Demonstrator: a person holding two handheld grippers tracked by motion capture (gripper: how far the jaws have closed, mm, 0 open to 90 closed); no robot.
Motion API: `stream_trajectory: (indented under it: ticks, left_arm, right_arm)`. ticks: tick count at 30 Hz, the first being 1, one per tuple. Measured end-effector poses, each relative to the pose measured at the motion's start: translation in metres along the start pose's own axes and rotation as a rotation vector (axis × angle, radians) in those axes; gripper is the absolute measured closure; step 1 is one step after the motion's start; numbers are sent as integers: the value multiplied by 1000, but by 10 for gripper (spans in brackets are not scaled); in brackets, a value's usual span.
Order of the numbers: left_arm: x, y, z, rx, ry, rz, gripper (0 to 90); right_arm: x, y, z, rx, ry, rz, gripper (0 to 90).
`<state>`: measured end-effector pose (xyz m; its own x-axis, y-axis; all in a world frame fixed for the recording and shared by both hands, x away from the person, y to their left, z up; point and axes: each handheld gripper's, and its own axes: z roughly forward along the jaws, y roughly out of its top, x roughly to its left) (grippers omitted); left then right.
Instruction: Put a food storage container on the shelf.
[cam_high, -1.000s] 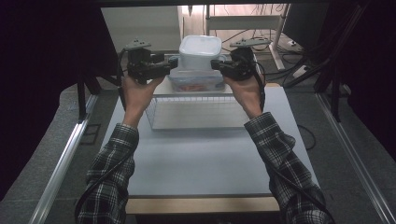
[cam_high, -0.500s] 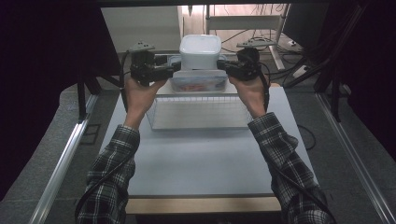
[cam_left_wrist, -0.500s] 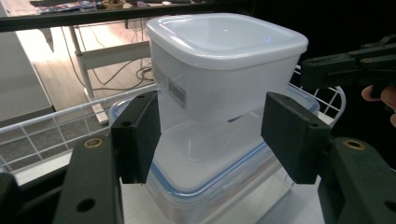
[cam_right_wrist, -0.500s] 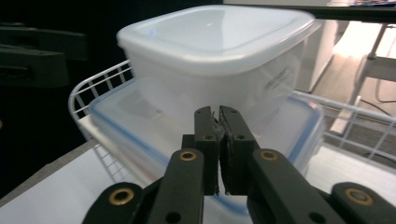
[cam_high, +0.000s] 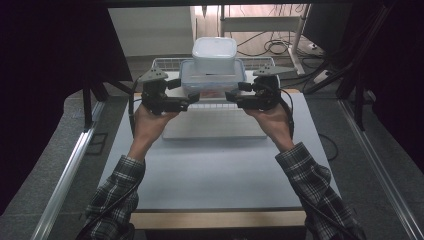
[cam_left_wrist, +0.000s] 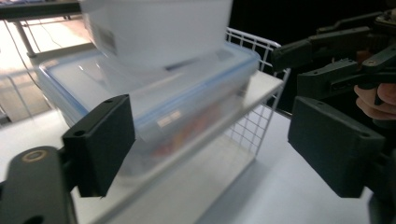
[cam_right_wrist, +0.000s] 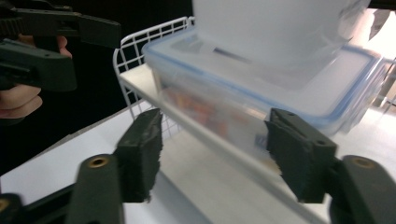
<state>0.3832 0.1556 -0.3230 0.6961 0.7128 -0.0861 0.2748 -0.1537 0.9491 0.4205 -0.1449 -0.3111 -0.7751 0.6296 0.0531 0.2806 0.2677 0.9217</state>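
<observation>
Upper centre: stacked lidded containers (cam_high: 213, 67) sit on the wire rack (cam_high: 215, 100); left gripper (cam_high: 192, 98) and right gripper (cam_high: 231, 96), jaws spread, flank them ungrasped.

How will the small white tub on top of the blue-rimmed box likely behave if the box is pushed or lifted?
The white tub seems only to rest loose on the flat lid of the blue-rimmed box, so it may slide or tip. It is taller and narrower than the box, which favours toppling. Its smooth plastic probably gives little grip. Its weight cannot be judged; its contents are hidden.
</observation>
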Motion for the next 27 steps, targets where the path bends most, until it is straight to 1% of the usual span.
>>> stream_trajectory:
  ticks: [1, 2, 3, 5, 6, 7, 9, 10, 11, 15, 17, 21, 24, 25, 27]
  left_arm:
    - [-3, -3, -1, 0, -6, 3, 107]
    - [-5, -7, -2, 2, -8, 7, 84]
    - [-8, -10, -4, 0, -11, 8, 84]
    - [-12, -16, -7, -4, -23, 3, 71]
    - [-15, -20, -8, -2, -29, 4, 56]
    - [-17, -23, -9, 1, -32, 5, 56]
    - [-20, -28, -11, 3, -41, 4, 46]
    - [-22, -31, -12, 4, -47, 2, 46]
    - [-23, -33, -12, 7, -51, 1, 43]
    - [-29, -42, -13, 30, -39, 22, 36]
    - [-32, -47, -12, 35, -41, 31, 34]
    - [-39, -57, -11, 49, -26, 57, 31]
    - [-42, -65, -9, 69, -13, 77, 27]
    - [-43, -67, -8, 72, -9, 78, 26]
    - [-44, -72, -6, 83, -5, 80, 25]
  right_arm:
    - [1, -3, -1, -1, 4, -5, 320]
    - [4, -8, -3, -2, 11, -8, 292]
    - [4, -8, -3, -2, 11, -8, 292]
    - [6, -13, -6, -3, 20, -14, 264]
    - [8, -18, -8, -1, 30, -17, 244]
    - [8, -18, -8, -1, 30, -17, 244]
    - [11, -25, -11, -4, 43, -18, 208]
    - [11, -25, -11, -4, 43, -18, 208]
    - [13, -29, -13, 0, 50, -23, 192]
    - [17, -34, -15, 5, 49, -32, 171]
    - [20, -39, -18, -2, 53, -35, 155]
    - [22, -44, -19, 3, 55, -35, 138]
    - [22, -50, -19, 10, 57, -39, 121]
    - [23, -55, -19, 16, 51, -47, 112]
    - [23, -57, -18, 19, 53, -47, 105]
